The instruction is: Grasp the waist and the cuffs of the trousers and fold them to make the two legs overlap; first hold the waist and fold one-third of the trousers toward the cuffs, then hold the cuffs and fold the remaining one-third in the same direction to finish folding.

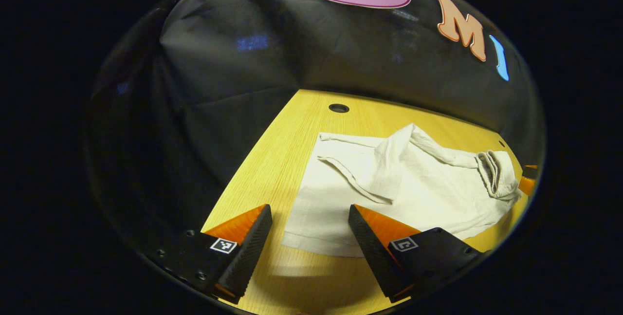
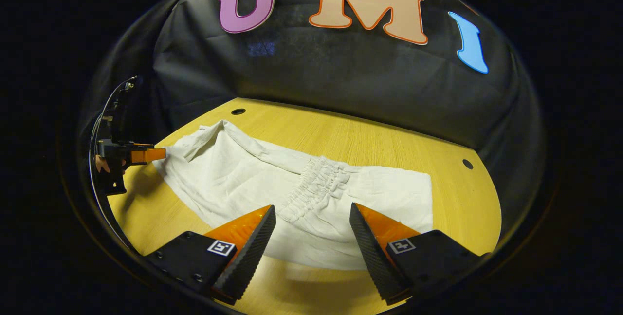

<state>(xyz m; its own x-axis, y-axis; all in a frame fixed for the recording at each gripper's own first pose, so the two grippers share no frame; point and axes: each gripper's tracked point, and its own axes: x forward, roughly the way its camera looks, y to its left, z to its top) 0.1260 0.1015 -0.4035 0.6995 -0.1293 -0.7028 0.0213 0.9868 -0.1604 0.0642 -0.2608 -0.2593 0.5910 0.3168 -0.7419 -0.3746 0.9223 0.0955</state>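
Lying on the yellow wood-grain tabletop [image 2: 370, 135] is a pair of off-white, creased cotton trousers [image 2: 253, 183], spread lengthwise across the board. In the right gripper view the gathered elastic waistband [image 2: 316, 183] sits near the middle of the cloth, pointing toward the near edge, with a smooth panel extending to its right and a longer, wrinkled portion running left toward the far-left corner, where one end [image 2: 207, 135] is turned up into a raised fold. In the left gripper view the same trousers [image 1: 389, 193] show a flat lower layer, a second layer folded diagonally over it with a narrow hem strip, and a bunched, ribbed roll of fabric [image 1: 496, 174] at the right end.

The right gripper [image 2: 311, 230] is held over the near edge with its jaws spread wide, straddling the waistband region without touching the cloth. The left gripper [image 1: 310, 227] is likewise spread apart, empty, above the near end of the fabric; it also appears in the right gripper view [image 2: 146, 155] at the left edge of the tabletop, just beside the trousers' end. Round holes [image 2: 238, 111] pierce the tabletop near its far corners. Black cloth [image 2: 340, 71] forms the wall behind.
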